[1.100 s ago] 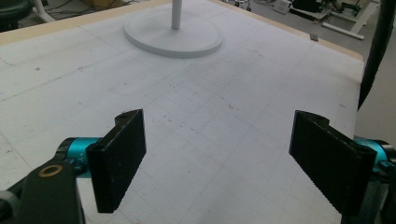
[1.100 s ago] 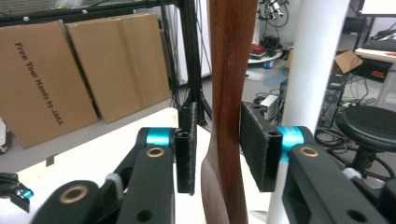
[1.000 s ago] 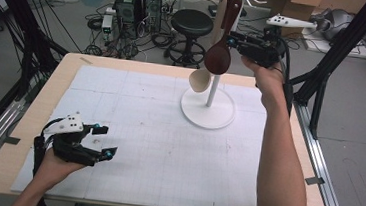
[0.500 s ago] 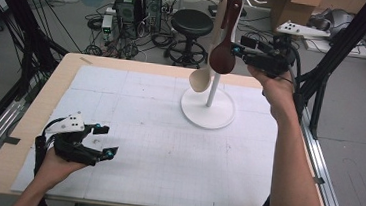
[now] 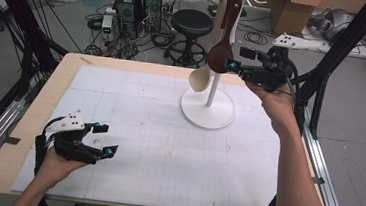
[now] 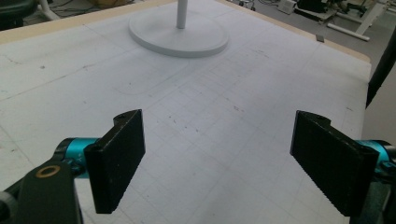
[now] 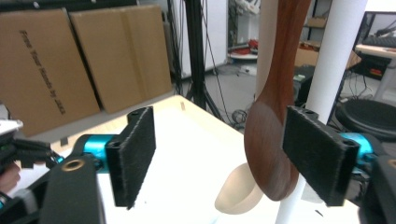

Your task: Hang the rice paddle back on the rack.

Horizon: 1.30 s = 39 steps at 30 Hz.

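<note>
The dark wooden spoon [image 5: 221, 53] hangs bowl-down from the top of the white stand [image 5: 207, 113], close against the stand's pole, at the far right part of the worktop [image 5: 29, 119]. A pale spoon [image 5: 200, 78] hangs from the same stand, its bowl lower and on the side of the pole away from the right hand.

The right tongs [image 5: 236, 59] are raised level with the dark spoon's bowl, just on the stand's right side in the high view. Their jaws have just been opening and now stand released. In the right gripper view [image 7: 219, 156] the spoon's bowl [image 7: 268, 144] lies between the two jaws, up against the right-hand jaw; whether it touches that jaw I cannot tell, and a clear gap lies between it and the left-hand jaw. The pole rises just behind the spoon.

The left tongs [image 5: 101, 138] rest low over the worktop's near left part, well apart from the stand. Their jaws are spread wide with nothing between them. In the left gripper view [image 6: 219, 163] the stand's round base [image 6: 180, 37] lies ahead of them.
</note>
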### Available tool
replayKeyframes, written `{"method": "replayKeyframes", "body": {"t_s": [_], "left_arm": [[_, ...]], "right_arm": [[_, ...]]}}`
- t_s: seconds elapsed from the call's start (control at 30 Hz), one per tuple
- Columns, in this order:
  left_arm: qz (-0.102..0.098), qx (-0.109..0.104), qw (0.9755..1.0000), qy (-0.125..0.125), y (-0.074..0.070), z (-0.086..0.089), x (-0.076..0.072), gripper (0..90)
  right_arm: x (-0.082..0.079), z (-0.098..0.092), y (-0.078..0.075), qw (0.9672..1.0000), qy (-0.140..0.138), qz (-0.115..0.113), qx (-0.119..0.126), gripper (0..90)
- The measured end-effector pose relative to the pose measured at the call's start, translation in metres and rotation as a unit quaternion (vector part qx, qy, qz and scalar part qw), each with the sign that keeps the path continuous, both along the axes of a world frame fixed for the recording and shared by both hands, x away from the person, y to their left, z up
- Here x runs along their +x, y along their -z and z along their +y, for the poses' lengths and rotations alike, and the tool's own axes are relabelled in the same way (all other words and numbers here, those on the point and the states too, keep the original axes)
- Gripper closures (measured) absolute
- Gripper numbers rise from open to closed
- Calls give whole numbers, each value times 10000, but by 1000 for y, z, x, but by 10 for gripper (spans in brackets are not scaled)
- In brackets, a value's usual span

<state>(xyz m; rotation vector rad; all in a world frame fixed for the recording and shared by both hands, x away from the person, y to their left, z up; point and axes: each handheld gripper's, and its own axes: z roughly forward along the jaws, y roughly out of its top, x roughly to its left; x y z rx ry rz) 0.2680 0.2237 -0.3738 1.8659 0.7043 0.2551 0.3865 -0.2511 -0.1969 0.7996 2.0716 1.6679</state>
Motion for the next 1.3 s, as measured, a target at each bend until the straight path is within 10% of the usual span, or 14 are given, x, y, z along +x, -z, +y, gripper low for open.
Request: {"method": "replayKeyframes", "body": {"t_s": [0.87, 1.3], "left_arm": [[46, -21, 9999, -114, 0, 3, 3, 164], [73, -28, 9999, -153, 1, 4, 5, 152]], "right_arm": [[-17, 11, 16, 9998, -107, 46, -170, 160], [-27, 3, 52, 9996, -70, 262, -68, 155]]}}
